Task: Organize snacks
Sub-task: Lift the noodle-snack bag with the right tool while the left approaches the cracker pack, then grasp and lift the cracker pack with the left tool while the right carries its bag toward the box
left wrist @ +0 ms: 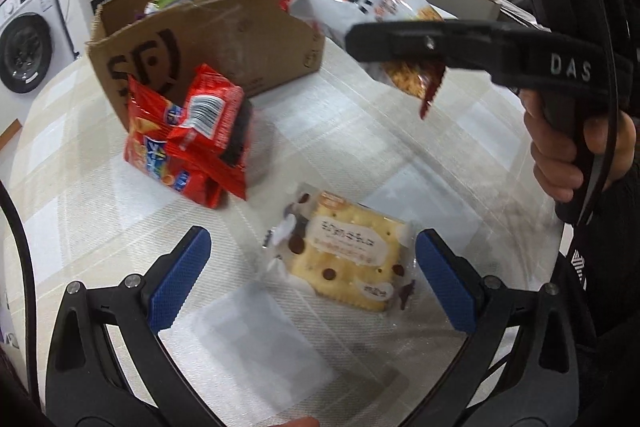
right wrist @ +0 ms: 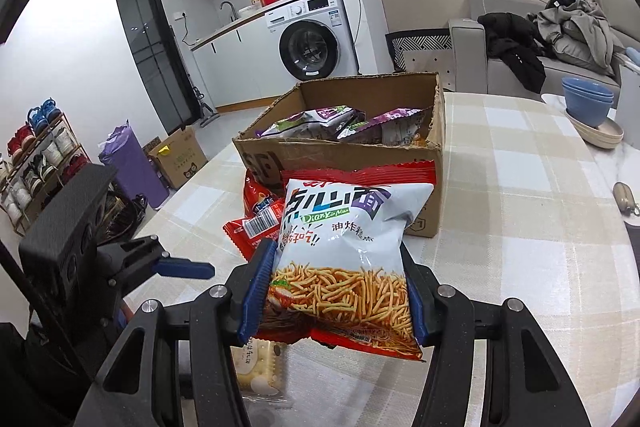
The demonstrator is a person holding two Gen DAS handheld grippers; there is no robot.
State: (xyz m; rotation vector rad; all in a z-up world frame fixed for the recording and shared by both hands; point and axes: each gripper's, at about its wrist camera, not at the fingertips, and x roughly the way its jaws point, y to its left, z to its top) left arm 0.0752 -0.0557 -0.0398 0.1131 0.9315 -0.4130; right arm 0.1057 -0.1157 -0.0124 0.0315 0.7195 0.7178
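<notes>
Gripping the noodle snack bag (right wrist: pixel 340 251) aloft, the right gripper (right wrist: pixel 334 291) faced the cardboard box (right wrist: pixel 360 151) directly ahead, while the unclenched left gripper (left wrist: pixel 312 279) straddled the cracker packet (left wrist: pixel 340 259).

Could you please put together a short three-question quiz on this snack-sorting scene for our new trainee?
1. True or false: the right gripper is shut on the noodle snack bag.
2. What lies on the table between the left gripper's open fingers: (a) cracker packet, (b) blue bowl, (c) red packets?
3. Where do the purple snack bags sit?

Key:
1. True.
2. (a), the cracker packet, untouched.
3. Inside the cardboard box; the red packets lie outside, in front of it.
</notes>
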